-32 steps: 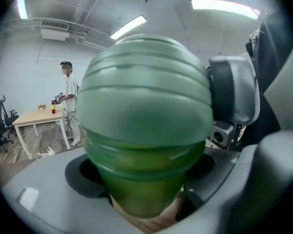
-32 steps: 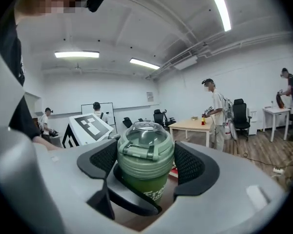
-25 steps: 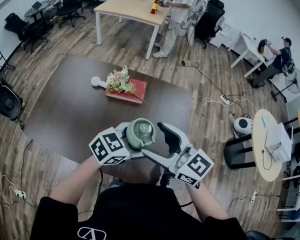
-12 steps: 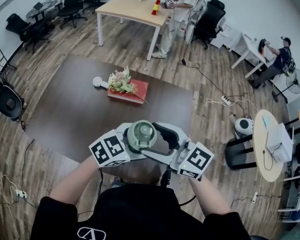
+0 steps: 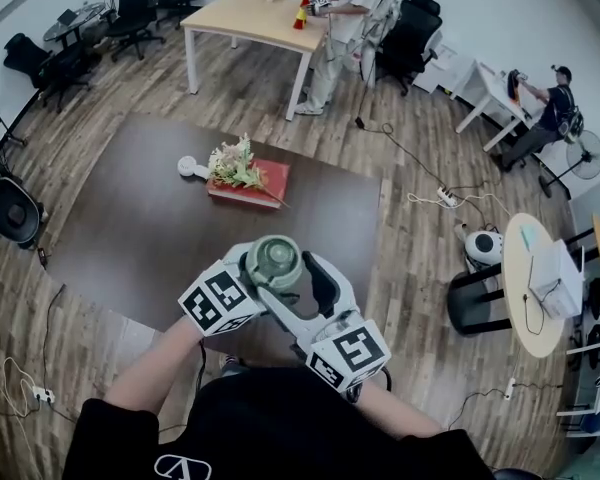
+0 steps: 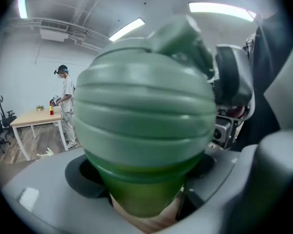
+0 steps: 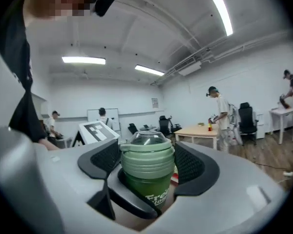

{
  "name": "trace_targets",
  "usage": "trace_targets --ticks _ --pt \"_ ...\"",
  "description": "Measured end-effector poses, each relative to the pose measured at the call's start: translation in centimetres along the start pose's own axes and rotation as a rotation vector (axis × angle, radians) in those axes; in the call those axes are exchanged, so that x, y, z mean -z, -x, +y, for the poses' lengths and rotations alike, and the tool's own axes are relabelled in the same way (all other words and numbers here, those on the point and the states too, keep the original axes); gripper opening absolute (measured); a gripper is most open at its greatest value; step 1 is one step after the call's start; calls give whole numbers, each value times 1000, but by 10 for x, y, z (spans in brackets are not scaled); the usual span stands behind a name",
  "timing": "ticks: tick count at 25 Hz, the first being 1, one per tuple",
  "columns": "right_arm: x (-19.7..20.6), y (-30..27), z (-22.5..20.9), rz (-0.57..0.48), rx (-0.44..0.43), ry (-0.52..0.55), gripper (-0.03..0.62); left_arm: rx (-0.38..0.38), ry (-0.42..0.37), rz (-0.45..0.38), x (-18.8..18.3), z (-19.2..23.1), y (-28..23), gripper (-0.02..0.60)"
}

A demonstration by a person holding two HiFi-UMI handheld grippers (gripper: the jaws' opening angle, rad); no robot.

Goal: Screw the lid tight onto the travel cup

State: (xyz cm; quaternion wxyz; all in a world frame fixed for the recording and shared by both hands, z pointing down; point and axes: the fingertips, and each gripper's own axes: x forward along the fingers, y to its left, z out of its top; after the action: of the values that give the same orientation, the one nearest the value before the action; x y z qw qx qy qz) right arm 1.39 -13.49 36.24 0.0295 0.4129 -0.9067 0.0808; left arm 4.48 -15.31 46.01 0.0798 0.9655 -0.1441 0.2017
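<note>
The travel cup looked light, rigid and smooth. It was held above the near edge of the tabletop, its body clamped in the left gripper's jaws. Its ribbed lid, probably the surest purchase for twisting, sat pinched between the right gripper's jaws.

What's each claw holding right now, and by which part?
Left claw clamps the travel cup by its green body, just under the lid. Right claw grips that lid by its ribbed sides.
</note>
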Motion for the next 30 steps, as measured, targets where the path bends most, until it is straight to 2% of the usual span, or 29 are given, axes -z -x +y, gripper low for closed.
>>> trace_targets --ticks 2,6,10,12,14,16,18,20,23,25,27,28,30 --pt "-8 6 3 -23 -141 1 368 29 10 -12 -2 -1 4 416" --pt "-22 18 -2 -39 -372 103 375 130 -10 -1 -5 -18 12 416" --pt "-16 21 6 14 -626 190 387 218 -28 5 -9 -37 16 416" --pt "-10 21 11 42 -718 186 385 239 -48 15 -9 -44 16 416" --pt "-11 20 13 46 -757 163 387 237 -53 19 -10 -46 17 416" --pt "-13 17 11 40 -728 156 383 201 -48 24 -11 -40 17 416" --pt "-12 11 9 26 -622 143 377 145 -41 34 -8 -30 16 416" --pt "-10 4 5 14 -436 103 374 88 -24 43 -5 -19 14 414" --pt "-2 -2 1 47 -102 37 374 18 -25 71 2 -8 10 414" --pt "2 -4 1 85 46 40 374 15 -15 73 5 -8 6 416" --pt "3 -7 2 101 79 68 376 33 17 49 5 -9 4 416" --pt "3 -7 3 100 58 78 376 37 26 40 4 -9 5 414" --pt "-3 -4 5 77 -42 71 376 43 29 29 1 -9 6 416"
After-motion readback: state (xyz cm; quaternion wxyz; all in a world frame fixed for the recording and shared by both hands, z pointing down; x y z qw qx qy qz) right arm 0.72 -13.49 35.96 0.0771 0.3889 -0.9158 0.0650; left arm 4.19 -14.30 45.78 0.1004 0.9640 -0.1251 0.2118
